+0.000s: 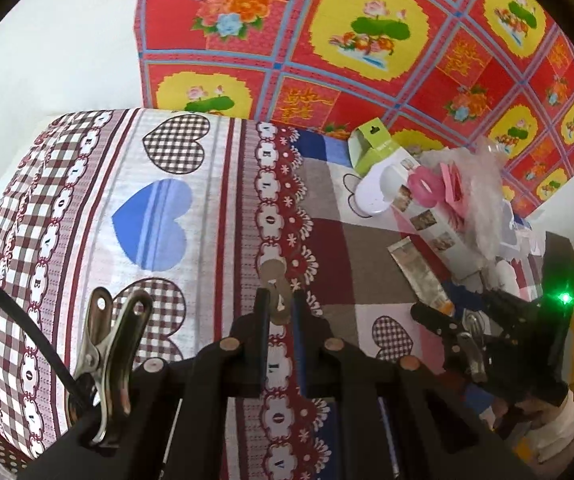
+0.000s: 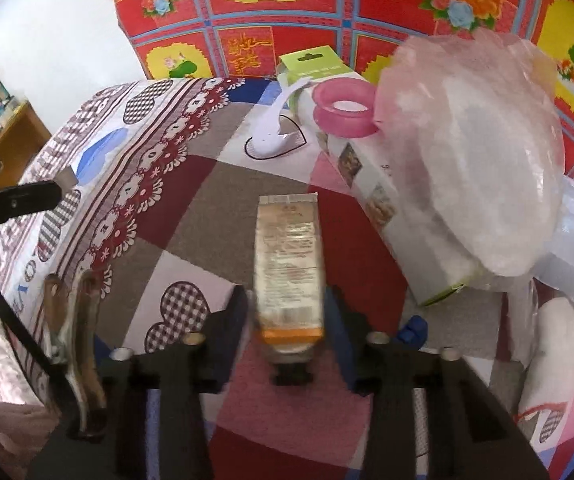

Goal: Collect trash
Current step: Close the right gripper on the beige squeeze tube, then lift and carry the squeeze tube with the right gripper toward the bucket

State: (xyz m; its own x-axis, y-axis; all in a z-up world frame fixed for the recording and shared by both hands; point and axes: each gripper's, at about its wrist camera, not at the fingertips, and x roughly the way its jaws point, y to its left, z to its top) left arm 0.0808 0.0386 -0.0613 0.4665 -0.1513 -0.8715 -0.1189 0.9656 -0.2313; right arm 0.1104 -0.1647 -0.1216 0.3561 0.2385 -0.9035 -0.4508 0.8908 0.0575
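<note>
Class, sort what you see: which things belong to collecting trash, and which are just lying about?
Job: tube, box, pink ring, plastic bag, scrap.
Lying about: bedsheet, red cloth, shelf.

Bright, even, soft light with faint shadows. Fisheye bending curves both views into dark corner vignettes. The tube (image 2: 289,264) smears with motion blur; a green lamp (image 1: 565,299) flares.

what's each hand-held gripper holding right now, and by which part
Left hand-held gripper: shut on a small cardboard piece, by its near end. Right hand-held gripper: straddles the tube's cap end; grip unclear.
</note>
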